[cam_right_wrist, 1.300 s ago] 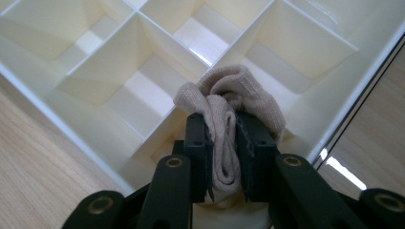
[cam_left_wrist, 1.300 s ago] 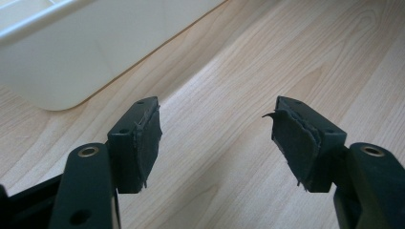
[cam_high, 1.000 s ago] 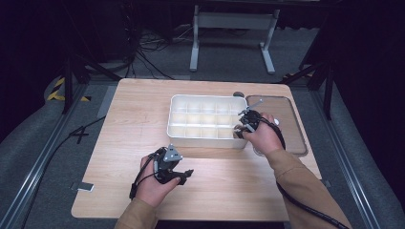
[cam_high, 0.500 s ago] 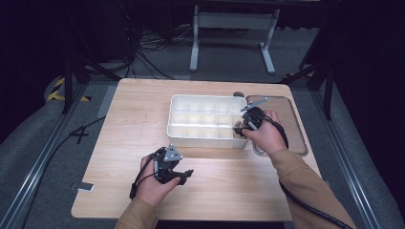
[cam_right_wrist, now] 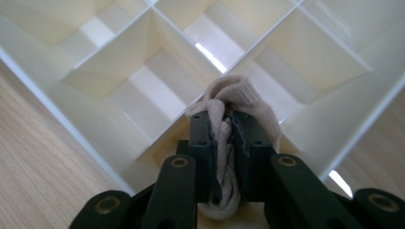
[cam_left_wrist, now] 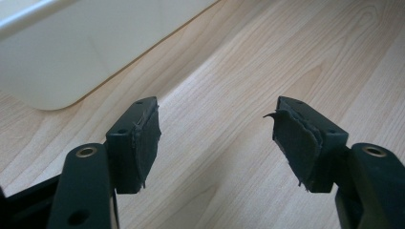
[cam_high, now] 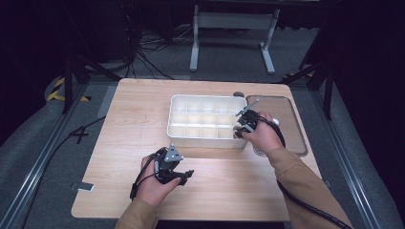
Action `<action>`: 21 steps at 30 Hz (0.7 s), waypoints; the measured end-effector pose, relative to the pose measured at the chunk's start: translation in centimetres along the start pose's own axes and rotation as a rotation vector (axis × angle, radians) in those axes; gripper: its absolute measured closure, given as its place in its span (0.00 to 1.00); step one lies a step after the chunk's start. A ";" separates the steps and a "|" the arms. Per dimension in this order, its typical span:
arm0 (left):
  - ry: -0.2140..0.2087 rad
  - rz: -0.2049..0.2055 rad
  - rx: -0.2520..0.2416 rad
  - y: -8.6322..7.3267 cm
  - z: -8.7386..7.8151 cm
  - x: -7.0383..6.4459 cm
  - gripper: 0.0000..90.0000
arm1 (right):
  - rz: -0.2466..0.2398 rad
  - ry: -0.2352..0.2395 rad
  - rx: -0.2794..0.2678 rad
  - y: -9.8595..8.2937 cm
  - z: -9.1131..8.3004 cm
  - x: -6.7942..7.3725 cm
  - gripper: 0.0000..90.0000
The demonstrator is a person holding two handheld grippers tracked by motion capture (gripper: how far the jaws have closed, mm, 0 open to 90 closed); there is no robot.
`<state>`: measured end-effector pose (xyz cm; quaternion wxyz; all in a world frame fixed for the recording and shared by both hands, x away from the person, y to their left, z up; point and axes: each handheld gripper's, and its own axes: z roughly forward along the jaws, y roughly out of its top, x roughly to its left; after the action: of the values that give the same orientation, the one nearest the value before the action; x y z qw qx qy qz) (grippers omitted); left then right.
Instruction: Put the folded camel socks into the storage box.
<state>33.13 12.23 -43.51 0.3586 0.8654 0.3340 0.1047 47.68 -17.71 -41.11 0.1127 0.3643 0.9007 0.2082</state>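
Worktop of pale wood carries the left claw near its front edge, spread wide and gripping nothing, idle just short of the white divided box. Further right, the right claw is clenched on a beige cloth above the box's near right corner cell. Placing seems in hand; next, lower it into that cell and release.

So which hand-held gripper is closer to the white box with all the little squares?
The right hand-held gripper. It is over the white box at its near right corner, clamping a beige cloth. The left hand-held gripper sits apart on the table, nearer the person.
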 end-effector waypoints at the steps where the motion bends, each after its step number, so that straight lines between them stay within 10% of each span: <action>1: 0.000 0.000 0.000 0.0 0.0 0.0 0.37 | 0.000 -0.005 0.013 0.1 0.3 0.1 0.88; 9: -0.003 -0.005 0.000 -0.1 0.0 -0.1 0.37 | 0.034 -0.020 0.060 0.8 1.5 0.1 0.87; 21: 0.011 -0.015 -0.005 -0.3 -0.4 0.1 0.37 | 0.097 0.015 -0.097 -0.6 -0.7 -0.2 0.66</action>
<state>32.87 12.67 -43.40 0.3596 0.8613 0.3423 0.1078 47.21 -18.46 -40.81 0.1130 0.4001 0.8717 0.2595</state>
